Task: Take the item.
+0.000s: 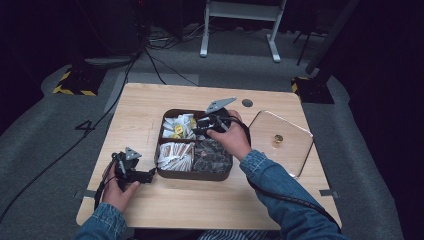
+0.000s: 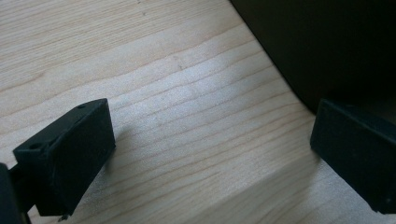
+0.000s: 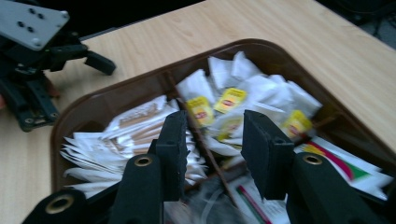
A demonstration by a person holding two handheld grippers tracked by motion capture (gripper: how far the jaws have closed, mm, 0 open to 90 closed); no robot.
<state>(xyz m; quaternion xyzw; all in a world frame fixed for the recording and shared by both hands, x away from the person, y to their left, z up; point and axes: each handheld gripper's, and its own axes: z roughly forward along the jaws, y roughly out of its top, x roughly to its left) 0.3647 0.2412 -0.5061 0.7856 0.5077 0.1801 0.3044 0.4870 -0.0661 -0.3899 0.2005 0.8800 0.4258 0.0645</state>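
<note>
Over on the left, the person's left hand (image 1: 120,187) rests on the wooden bench (image 1: 145,107) near its front edge, holding the left gripper (image 1: 148,175) low and level, its jaws pointing toward the brown tray (image 1: 165,173) and stopping just beside the tray's near-left corner. From the left gripper view those jaws stand wide apart with bare wood between them and nothing held; the tray's dark wall (image 2: 327,46) rises just past the right-hand jaw.

In the middle of the bench sits the tray, split into four compartments. The far-left one holds white tea bags with yellow tags (image 1: 178,128), the near-left one a stack of white and tan paper sachets (image 1: 175,155), and the near-right one a heap of dark packets (image 1: 212,157).

The right hand (image 1: 231,137) reaches in over the tray, and the right gripper (image 1: 201,126) hangs above the far half, around the divider between the far compartments. In the right gripper view its jaws are parted, with a clear gap and nothing between them; they hover over the tea bags (image 3: 229,100), with the sachets (image 3: 116,140) to their left and colourful packets (image 3: 341,161) to their right.

Farther right, a clear lid (image 1: 280,140) with a small gold knob (image 1: 278,139) lies flat on the bench, apart from the tray. A blue denim sleeve (image 1: 285,195) covers the right forearm.
</note>
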